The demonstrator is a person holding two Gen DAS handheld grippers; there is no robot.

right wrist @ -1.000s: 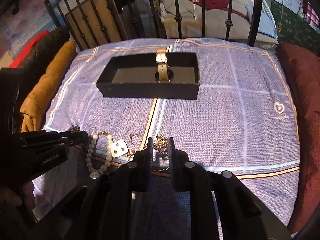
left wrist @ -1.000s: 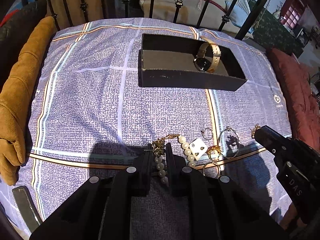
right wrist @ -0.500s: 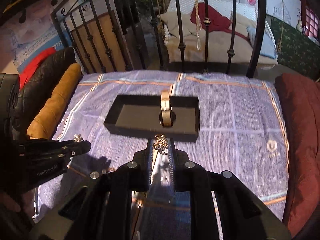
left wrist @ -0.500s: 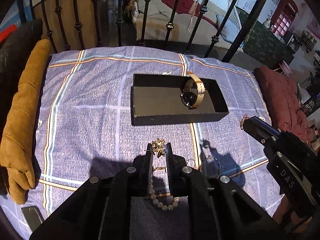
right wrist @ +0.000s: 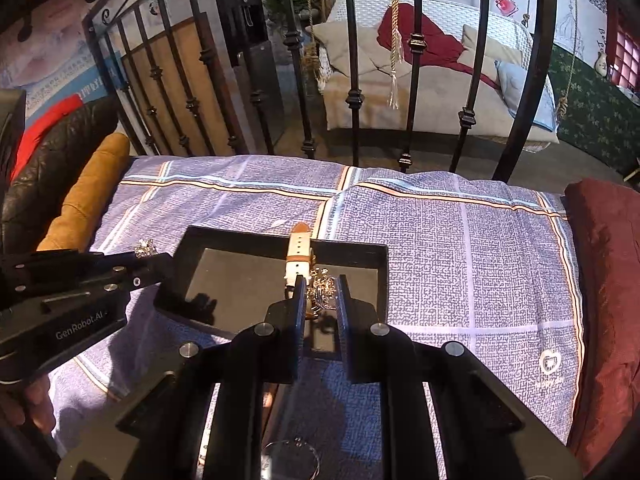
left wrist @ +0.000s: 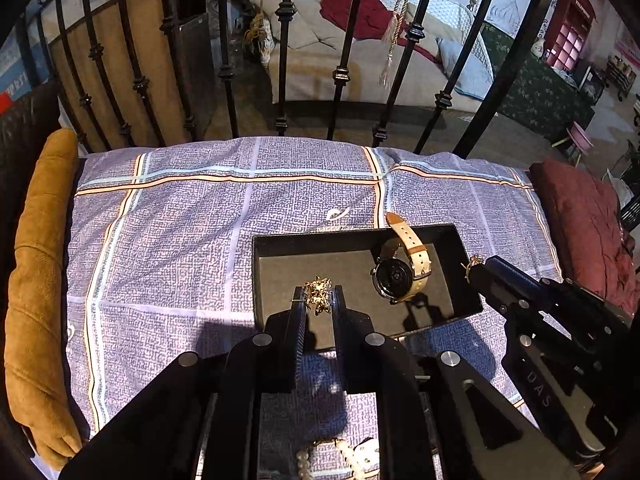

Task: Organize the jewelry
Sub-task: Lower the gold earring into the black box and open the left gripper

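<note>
A gold floral earring (left wrist: 318, 295) is being pinched at the tips of the left claw (left wrist: 317, 300), jaws nearly closed on it, above the near edge of the black tray (left wrist: 320, 240) that is lying on the checked bedspread (left wrist: 180, 240), near its right side. A silvery-gold earring (right wrist: 322, 288) is being gripped likewise in the almost-closed right claw (right wrist: 320, 294), over the tray's near right part. A watch with a beige strap (left wrist: 400, 270) is being kept inside the tray at its right end, strap leaning over the far wall, while pearls (left wrist: 344, 460) are lying on the bedspread at its near edge.
</note>
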